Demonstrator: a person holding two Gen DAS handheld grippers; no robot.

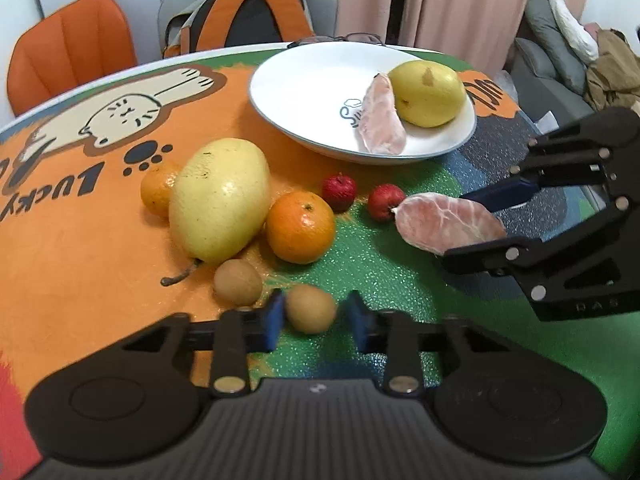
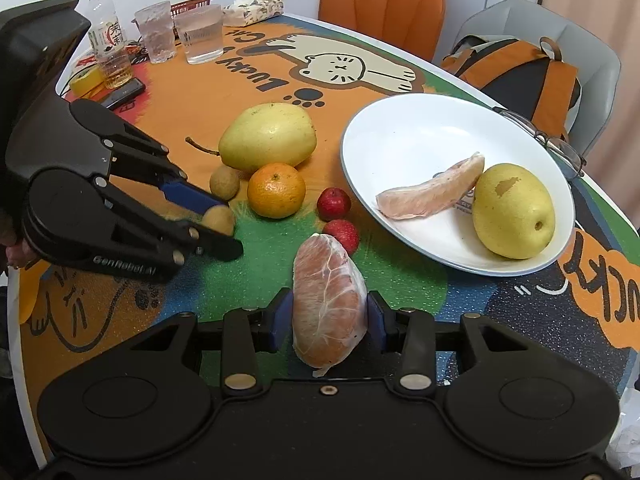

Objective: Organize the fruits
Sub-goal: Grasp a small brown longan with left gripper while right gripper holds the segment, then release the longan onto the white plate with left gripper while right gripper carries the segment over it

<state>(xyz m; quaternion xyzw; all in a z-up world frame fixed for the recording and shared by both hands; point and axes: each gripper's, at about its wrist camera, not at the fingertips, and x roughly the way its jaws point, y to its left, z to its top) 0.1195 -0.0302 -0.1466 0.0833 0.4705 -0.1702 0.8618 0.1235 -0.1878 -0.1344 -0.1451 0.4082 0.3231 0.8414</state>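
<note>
My right gripper (image 2: pixel 328 320) is shut on a peeled pomelo segment (image 2: pixel 329 300), held just above the table; it also shows in the left wrist view (image 1: pixel 448 222). My left gripper (image 1: pixel 314 314) is open around a small brown longan (image 1: pixel 311 309), with a gap on the right side; the same longan shows in the right wrist view (image 2: pixel 219 220). A white plate (image 1: pixel 304 80) holds a yellow pear (image 1: pixel 428 92) and another pomelo segment (image 1: pixel 382 118). On the table lie a large yellow pear (image 1: pixel 220 200), two oranges (image 1: pixel 300 227), two small red fruits (image 1: pixel 339 192) and a second longan (image 1: pixel 238 282).
A bottle (image 2: pixel 109 40), two glasses (image 2: pixel 200 34), a tissue pack (image 2: pixel 254 10) and a phone (image 2: pixel 122 94) stand at the table's far corner. Eyeglasses (image 2: pixel 544 136) lie behind the plate. Chairs and a backpack (image 1: pixel 248 20) stand beyond the table edge.
</note>
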